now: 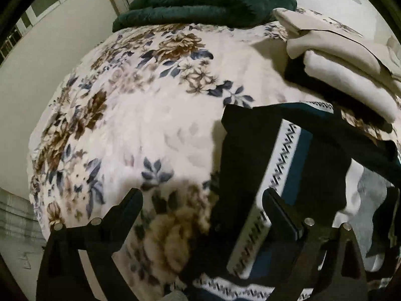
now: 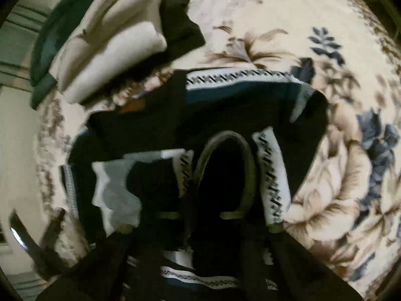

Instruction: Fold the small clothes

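Dim, warm light; both fisheye views motion-blurred, with dark, curved edges.

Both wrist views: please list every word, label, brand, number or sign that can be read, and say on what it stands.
None can be read.
Dark garment with white zigzag-patterned bands: a woven pattern only, no letters.
Floral fleece blanket: flowers only.
Folded cream cloth: faint printed marks, too blurred to read.
Pale floor: faint scrawl, unreadable.

Left tool (image 1: 203,200): black angular fingers, silver round studs

Spread left claw (image 1: 203,200) over patterned garment (image 1: 283,150)
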`<state>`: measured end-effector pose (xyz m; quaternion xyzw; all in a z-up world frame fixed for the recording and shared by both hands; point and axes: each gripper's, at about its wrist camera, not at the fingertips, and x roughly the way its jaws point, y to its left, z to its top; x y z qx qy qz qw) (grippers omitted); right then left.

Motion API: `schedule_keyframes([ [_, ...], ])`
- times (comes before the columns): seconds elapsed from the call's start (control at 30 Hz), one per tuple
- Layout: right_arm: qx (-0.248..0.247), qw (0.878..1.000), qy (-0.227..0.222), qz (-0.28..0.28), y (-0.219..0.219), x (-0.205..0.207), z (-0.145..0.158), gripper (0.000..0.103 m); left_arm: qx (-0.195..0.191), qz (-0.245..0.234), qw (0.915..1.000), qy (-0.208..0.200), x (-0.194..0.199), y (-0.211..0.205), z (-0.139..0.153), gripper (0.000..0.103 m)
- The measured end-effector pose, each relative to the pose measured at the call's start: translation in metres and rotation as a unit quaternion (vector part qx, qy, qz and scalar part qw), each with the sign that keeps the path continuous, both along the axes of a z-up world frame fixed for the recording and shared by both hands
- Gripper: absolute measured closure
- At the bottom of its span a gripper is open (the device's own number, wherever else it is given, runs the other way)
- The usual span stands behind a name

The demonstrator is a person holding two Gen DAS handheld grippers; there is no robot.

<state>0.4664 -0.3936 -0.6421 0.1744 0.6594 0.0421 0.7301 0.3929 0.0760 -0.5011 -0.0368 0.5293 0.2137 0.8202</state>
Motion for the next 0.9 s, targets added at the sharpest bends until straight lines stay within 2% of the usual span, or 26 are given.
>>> schedule_keyframes([
  [0.07,-0.027,0.999,-0.024,-0.013,-0.006,-0.015,0.014,0.100,-0.011,-0.004,0.9999,-0.004,0.006,0.005,-0.002,0.006],
  [0.13,-0.041,0.998,-0.029,-0.034,-0.019,-0.033,0.024,0.100,-0.014,-0.014,0.9998,-0.004,0.014,0.008,-0.002,0.006],
  [0.2,-0.048,0.997,-0.009,-0.056,-0.036,-0.047,0.022,0.100,-0.009,-0.026,0.9996,0.002,0.022,0.010,-0.005,0.006],
  [0.3,-0.063,0.995,0.040,-0.067,-0.049,-0.058,0.000,0.100,-0.013,-0.037,0.9992,0.010,0.033,0.014,-0.010,0.005],
  [0.37,-0.064,0.993,0.064,-0.071,-0.054,-0.060,-0.006,0.091,-0.015,-0.039,0.9991,0.011,0.039,0.019,-0.009,0.006],
  [0.43,-0.077,0.992,0.066,-0.076,-0.056,-0.060,-0.001,0.069,-0.015,-0.038,0.9991,0.008,0.041,0.024,-0.006,0.006],
  [0.5,-0.087,0.992,0.041,-0.087,-0.057,-0.058,0.014,0.058,-0.020,-0.038,0.9991,-0.001,0.045,0.028,-0.002,0.006],
  [0.57,-0.078,0.993,0.000,-0.094,-0.056,-0.055,0.033,0.055,-0.021,-0.041,0.9990,-0.003,0.051,0.030,-0.002,0.006],
  [0.67,-0.059,0.995,-0.047,-0.071,-0.040,-0.045,0.049,0.055,-0.021,-0.047,0.9987,-0.002,0.063,0.029,-0.009,0.006],
  [0.73,-0.046,0.997,-0.057,-0.026,-0.019,-0.035,0.044,0.055,-0.016,-0.054,0.9984,0.005,0.070,0.027,-0.017,0.005],
  [0.83,-0.009,0.999,-0.042,0.024,0.006,-0.022,0.018,0.055,0.007,-0.062,0.9976,0.029,0.083,0.024,-0.039,0.005],
  [0.87,-0.013,0.999,-0.026,0.034,0.010,-0.020,0.005,0.055,0.012,-0.064,0.9971,0.040,0.088,0.025,-0.049,0.005],
  [0.9,-0.043,0.998,-0.008,0.036,0.009,-0.017,-0.011,0.059,0.011,-0.065,0.9969,0.043,0.090,0.027,-0.053,0.005],
])
